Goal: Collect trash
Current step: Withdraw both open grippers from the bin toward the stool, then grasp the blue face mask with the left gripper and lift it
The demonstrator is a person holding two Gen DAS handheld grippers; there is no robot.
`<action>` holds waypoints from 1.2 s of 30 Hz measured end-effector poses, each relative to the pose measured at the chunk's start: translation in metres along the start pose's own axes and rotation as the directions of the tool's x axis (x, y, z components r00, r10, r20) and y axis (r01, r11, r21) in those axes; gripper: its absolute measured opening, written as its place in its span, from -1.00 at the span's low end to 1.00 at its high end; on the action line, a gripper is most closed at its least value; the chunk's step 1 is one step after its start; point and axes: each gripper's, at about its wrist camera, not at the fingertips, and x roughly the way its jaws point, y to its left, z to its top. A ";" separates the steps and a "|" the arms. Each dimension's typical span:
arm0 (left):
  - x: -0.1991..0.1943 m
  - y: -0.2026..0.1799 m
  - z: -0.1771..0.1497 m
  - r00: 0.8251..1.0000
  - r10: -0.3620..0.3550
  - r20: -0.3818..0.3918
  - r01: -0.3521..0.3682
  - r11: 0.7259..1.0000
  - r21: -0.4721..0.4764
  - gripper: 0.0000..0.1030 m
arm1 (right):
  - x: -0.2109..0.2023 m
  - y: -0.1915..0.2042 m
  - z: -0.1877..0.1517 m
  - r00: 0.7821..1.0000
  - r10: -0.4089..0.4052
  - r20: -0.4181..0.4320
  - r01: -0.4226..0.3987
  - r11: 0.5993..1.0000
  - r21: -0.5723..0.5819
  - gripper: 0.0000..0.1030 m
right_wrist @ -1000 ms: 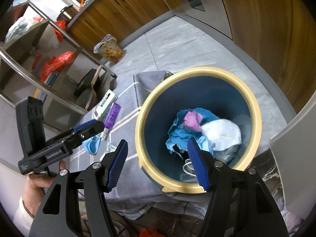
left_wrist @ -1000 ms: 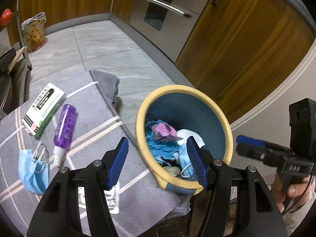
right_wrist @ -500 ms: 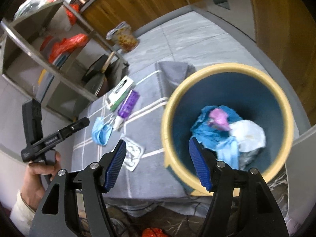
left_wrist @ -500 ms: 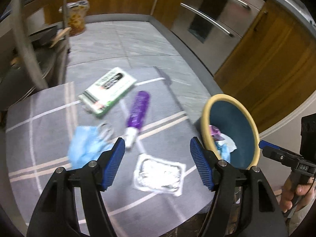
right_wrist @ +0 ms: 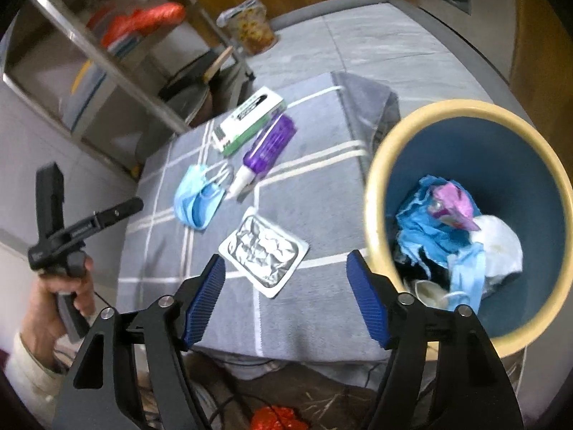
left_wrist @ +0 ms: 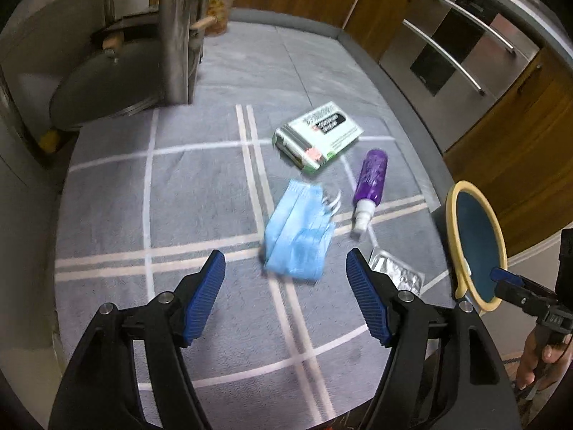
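Note:
On the grey striped cloth lie a blue face mask, a purple spray bottle, a green-white box and a silver foil pack. My left gripper is open and empty, just short of the mask. My right gripper is open and empty, hovering near the foil pack, left of the bin. The blue bin with a yellow rim holds blue, pink and white trash. The mask, bottle and box also show there.
A metal shelf rack with pans and red bags stands behind the cloth. A metal post and a pan lid sit at the cloth's far left. Oven and wooden cabinets line the far side. A snack bag stands on the floor.
My left gripper swung left from above the bin to over the cloth, now facing the mask. My right gripper shifted left, so the bin moved right and the foil pack came under it.

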 end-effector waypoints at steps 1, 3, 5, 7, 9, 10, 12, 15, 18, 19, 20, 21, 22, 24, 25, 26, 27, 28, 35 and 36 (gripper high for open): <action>0.005 0.000 -0.001 1.000 -0.005 -0.011 0.005 1.000 0.004 0.36 | 0.004 0.004 0.000 1.000 -0.012 -0.007 0.012 1.000 -0.020 0.43; 0.016 -0.006 0.000 0.999 -0.006 -0.035 0.007 0.999 0.033 0.42 | 0.015 0.015 -0.002 0.999 -0.038 -0.031 0.036 0.997 -0.067 0.45; 0.027 -0.015 0.003 0.999 0.002 -0.049 0.002 0.997 0.075 0.46 | 0.022 0.021 -0.004 0.997 -0.054 -0.047 0.050 0.994 -0.094 0.45; 0.041 -0.022 0.004 0.997 0.031 -0.067 -0.022 0.991 0.129 0.49 | 0.026 0.025 -0.006 0.997 -0.059 -0.058 0.052 0.993 -0.110 0.45; 0.055 -0.027 0.004 0.994 0.075 -0.085 -0.060 0.984 0.165 0.49 | 0.026 0.025 -0.008 0.996 -0.064 -0.063 0.057 0.991 -0.119 0.45; 0.064 -0.027 0.004 0.990 0.099 -0.099 -0.080 0.980 0.181 0.49 | 0.025 0.025 -0.009 0.996 -0.065 -0.063 0.057 0.991 -0.120 0.45; 0.078 -0.026 0.005 0.984 0.136 -0.114 -0.111 0.974 0.198 0.49 | 0.024 0.021 -0.011 0.996 -0.069 -0.063 0.061 0.991 -0.120 0.48; 0.084 -0.023 0.008 0.981 0.157 -0.116 -0.132 0.971 0.198 0.18 | 0.022 0.014 -0.013 0.995 -0.080 -0.065 0.072 0.991 -0.113 0.48; 0.085 -0.020 0.008 0.982 0.136 -0.131 -0.112 0.978 0.176 -0.51 | 0.023 0.012 -0.013 0.995 -0.082 -0.063 0.075 0.991 -0.107 0.48; 0.082 -0.020 0.008 0.983 0.134 -0.126 -0.111 0.978 0.176 -0.59 | 0.023 0.013 -0.012 0.995 -0.080 -0.063 0.073 0.991 -0.113 0.48; 0.078 -0.020 0.008 0.984 0.131 -0.117 -0.110 0.979 0.171 -0.71 | 0.024 0.014 -0.011 0.995 -0.080 -0.063 0.072 0.990 -0.119 0.50; 0.072 -0.019 0.009 0.986 0.128 -0.108 -0.109 0.981 0.163 -0.75 | 0.026 0.017 -0.011 0.995 -0.080 -0.064 0.071 0.989 -0.128 0.50; 0.068 -0.018 0.009 0.987 0.128 -0.101 -0.111 0.981 0.159 -0.76 | 0.028 0.020 -0.011 0.995 -0.081 -0.065 0.071 0.987 -0.141 0.51; 0.051 -0.015 0.008 0.988 0.127 -0.084 -0.113 0.983 0.147 -0.76 | 0.033 0.028 -0.010 0.994 -0.087 -0.070 0.074 0.981 -0.177 0.53; 0.043 -0.014 0.007 0.990 0.120 -0.077 -0.108 0.985 0.137 -0.77 | 0.036 0.032 -0.010 0.993 -0.093 -0.072 0.077 0.978 -0.195 0.54; 0.034 -0.012 0.006 0.992 0.108 -0.071 -0.098 0.987 0.124 -0.77 | 0.040 0.039 -0.011 0.992 -0.103 -0.074 0.084 0.970 -0.227 0.56; 0.025 -0.011 0.006 0.994 0.094 -0.063 -0.086 0.990 0.111 -0.77 | 0.044 0.043 -0.011 0.991 -0.113 -0.074 0.091 0.963 -0.252 0.58; 0.015 -0.011 0.006 0.995 0.080 -0.054 -0.075 0.992 0.101 -0.77 | 0.050 0.050 -0.011 0.988 -0.133 -0.074 0.106 0.950 -0.294 0.58; -0.049 -0.033 0.001 1.000 -0.011 0.024 0.008 0.991 0.136 -0.76 | 0.084 0.087 -0.020 0.968 -0.244 -0.049 0.184 0.834 -0.521 0.65; -0.054 -0.036 0.001 0.999 -0.023 0.030 0.018 0.990 0.140 -0.76 | 0.088 0.091 -0.021 0.966 -0.257 -0.042 0.193 0.817 -0.544 0.67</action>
